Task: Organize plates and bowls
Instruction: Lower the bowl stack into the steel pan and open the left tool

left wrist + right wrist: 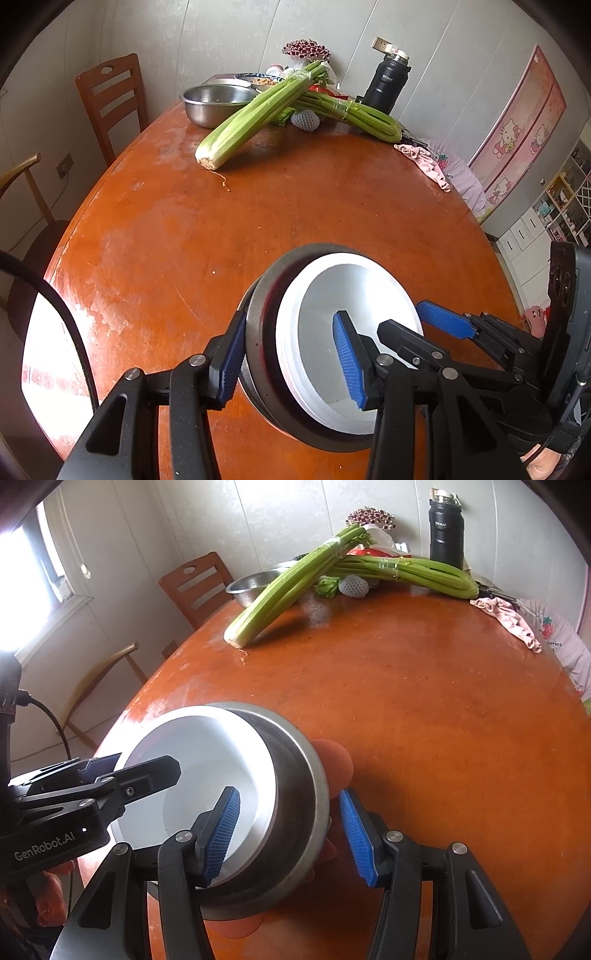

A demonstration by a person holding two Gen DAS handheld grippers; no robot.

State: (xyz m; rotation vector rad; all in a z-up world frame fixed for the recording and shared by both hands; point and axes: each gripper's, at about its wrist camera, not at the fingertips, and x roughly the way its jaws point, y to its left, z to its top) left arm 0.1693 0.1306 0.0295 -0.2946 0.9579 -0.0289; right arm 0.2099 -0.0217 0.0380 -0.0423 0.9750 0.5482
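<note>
1. Counter [295, 206]: round and orange-brown; two celery bunches [255, 114] and a steel basin [216, 103] lie at its 12 o'clock edge, well apart from the work.
2. Grey metal bowl [295, 812]: near the 6 o'clock edge, tilted, with a white bowl [207, 760] nested inside.
3. Left hand-held gripper [291, 365]: jaws straddle the stack's wall, touching it; a firm clamp cannot be told.
4. Right hand-held gripper [290, 834]: jaws apart, astride the opposite wall at its 12 o'clock; both equally near.
</note>
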